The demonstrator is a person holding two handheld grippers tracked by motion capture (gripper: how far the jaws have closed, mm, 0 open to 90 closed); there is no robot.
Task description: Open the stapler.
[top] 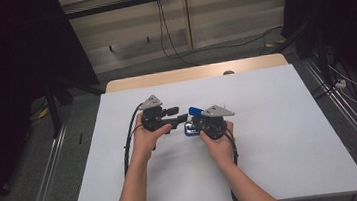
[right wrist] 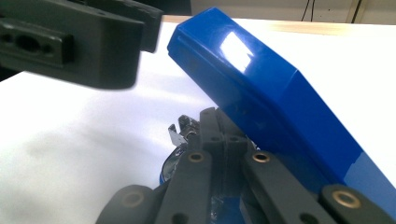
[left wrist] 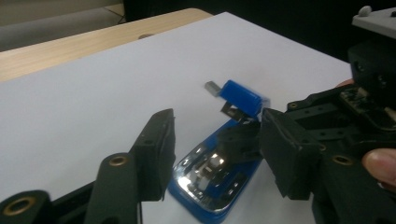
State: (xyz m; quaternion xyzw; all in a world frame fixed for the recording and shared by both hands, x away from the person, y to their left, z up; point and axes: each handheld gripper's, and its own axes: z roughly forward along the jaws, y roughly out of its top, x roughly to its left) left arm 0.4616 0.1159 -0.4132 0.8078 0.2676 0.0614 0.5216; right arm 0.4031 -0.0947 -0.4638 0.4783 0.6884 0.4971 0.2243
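Left gripper view: my left gripper point(left wrist: 212, 154) has matte black blocky jaws, half spread and free of the blue stapler point(left wrist: 219, 179). Its glossy plastic base with chrome plate lies between them; the lid point(left wrist: 240, 97) is hinged up at 12 o'clock. My right gripper point(right wrist: 222, 135) has jaws pinched together inside the stapler under the lid. High view: stapler mid white table point(top: 280, 135), hands flanking at 9 and 3. No readable lettering.

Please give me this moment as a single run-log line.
object: blue stapler, lid swung up | right gripper: shut, jaws inside the stapler | left gripper: open, jaws either side of stapler | surface: white table
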